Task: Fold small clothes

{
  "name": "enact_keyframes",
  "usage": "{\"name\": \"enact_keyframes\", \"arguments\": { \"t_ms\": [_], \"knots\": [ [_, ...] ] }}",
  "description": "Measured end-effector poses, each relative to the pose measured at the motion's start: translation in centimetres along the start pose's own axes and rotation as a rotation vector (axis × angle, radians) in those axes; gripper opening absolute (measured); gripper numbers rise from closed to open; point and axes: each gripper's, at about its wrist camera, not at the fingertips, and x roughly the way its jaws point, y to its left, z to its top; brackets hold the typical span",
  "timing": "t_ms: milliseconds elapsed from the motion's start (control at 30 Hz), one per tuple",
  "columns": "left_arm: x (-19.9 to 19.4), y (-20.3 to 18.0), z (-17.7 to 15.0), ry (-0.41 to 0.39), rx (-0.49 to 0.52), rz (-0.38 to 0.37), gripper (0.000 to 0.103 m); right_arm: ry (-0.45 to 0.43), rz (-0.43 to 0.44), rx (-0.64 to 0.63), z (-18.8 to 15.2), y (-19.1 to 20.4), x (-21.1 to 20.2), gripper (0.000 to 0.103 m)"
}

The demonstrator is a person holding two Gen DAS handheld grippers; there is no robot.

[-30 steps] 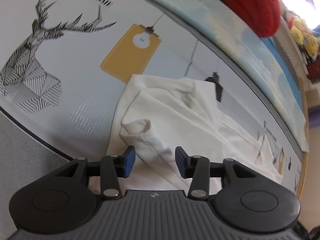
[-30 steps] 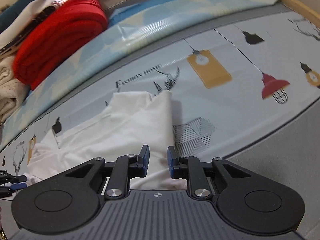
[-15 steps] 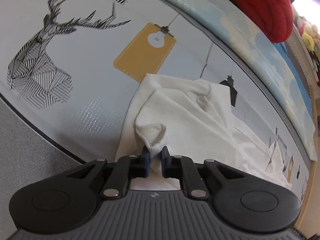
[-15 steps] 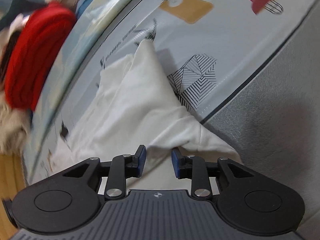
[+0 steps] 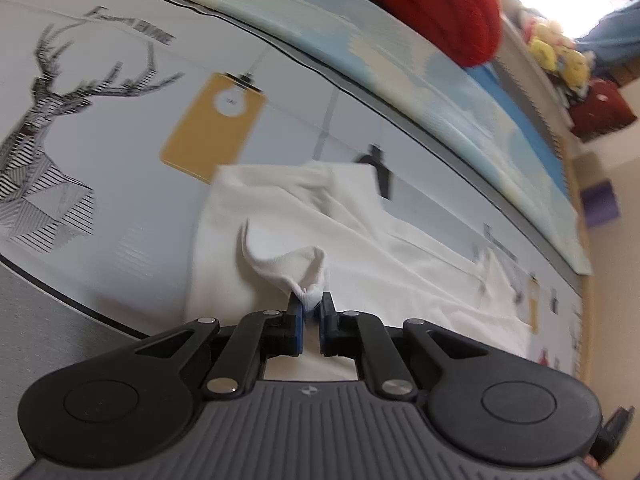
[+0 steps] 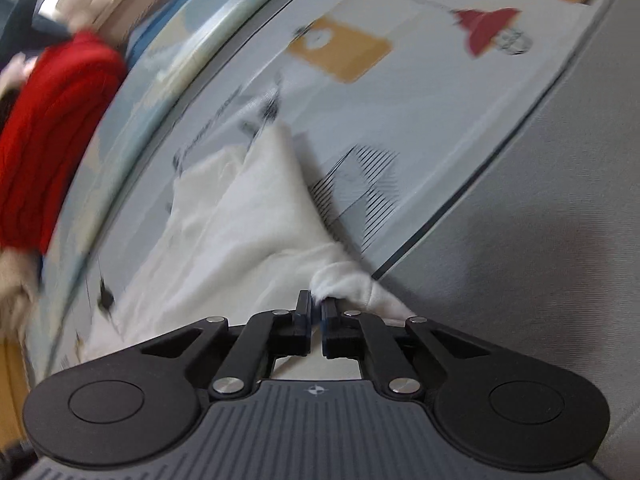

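The white garment (image 5: 352,240) lies spread on the surface (image 5: 120,184), which is covered with a printed cloth showing a deer and lamps. The left hand-held gripper (image 5: 310,307) is closed on a pinched fold at the garment's near edge. The right hand-held gripper (image 6: 316,307) has just closed and pinches the white garment (image 6: 248,232) at its corner near the cloth's border.

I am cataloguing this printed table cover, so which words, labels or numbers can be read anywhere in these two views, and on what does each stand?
Black lettering above the deer drawing on the printed table cover: a blurred word, not readable.
Black lettering beside the white garment in the right wrist view: smeared by motion, not readable.
Small dark print near the cover's far edge in the left wrist view: too blurred to read.
No brand, label or number shows on the garment.
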Motion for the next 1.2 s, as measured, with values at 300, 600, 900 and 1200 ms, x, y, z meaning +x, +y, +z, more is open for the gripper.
{"name": "enact_keyframes", "arguments": {
  "t_ms": [300, 600, 900, 1200],
  "knots": [
    [2.3, 0.3, -2.3, 0.196, 0.193, 0.12, 0.015, 0.157, -0.088, -0.036, 0.0, -1.3, 0.9, 0.016],
    [-1.9, -1.8, -0.3, -0.026, 0.183, 0.116, 0.018, -0.095, 0.071, -0.16, 3.1, 1.1, -4.2, 0.034],
    [2.3, -3.4, -2.6, 0.085, 0.339, 0.149, 0.018, -0.042, 0.101, -0.088, 6.4, -0.2, 3.6, 0.044],
    [2.4, -2.5, -2.2, 0.07, 0.34, 0.161, 0.018, -0.165, 0.202, -0.202, 8.5, 2.3, 4.3, 0.003]
  ]
}}
